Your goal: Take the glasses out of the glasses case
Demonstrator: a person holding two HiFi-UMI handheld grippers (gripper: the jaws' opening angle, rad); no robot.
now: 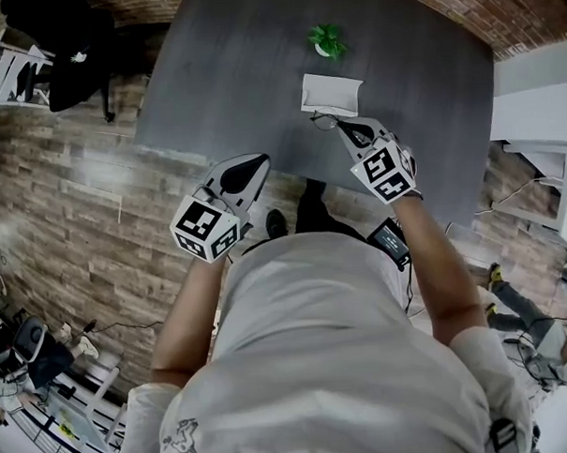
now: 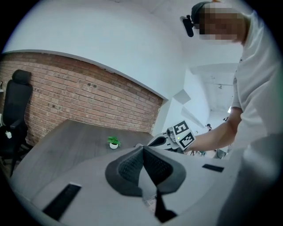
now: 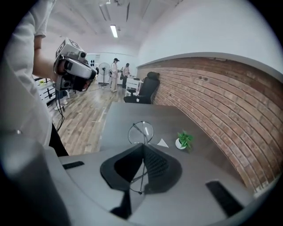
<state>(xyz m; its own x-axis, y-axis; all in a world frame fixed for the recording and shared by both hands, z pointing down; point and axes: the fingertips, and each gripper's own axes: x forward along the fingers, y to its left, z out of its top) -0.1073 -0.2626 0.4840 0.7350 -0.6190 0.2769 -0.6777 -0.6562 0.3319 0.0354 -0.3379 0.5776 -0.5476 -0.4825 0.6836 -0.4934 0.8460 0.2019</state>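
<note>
Left tool (image 1: 254,164) hangs over the near edge of the table (image 1: 230,73), its jaws pressed together with nothing between them. To its right, the right tool (image 1: 343,127) is clamped on the thin wire frame of the glasses (image 1: 324,121), holding them above the table just in front of the white glasses case (image 1: 331,94). A small potted plant (image 1: 328,41) stands beyond the case.

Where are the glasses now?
In the head view, the glasses are pinched in the right gripper over the table, right beside the white glasses case.

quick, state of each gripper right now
Left gripper: closed, nothing between its jaws.
Right gripper: closed on the glasses.
</note>
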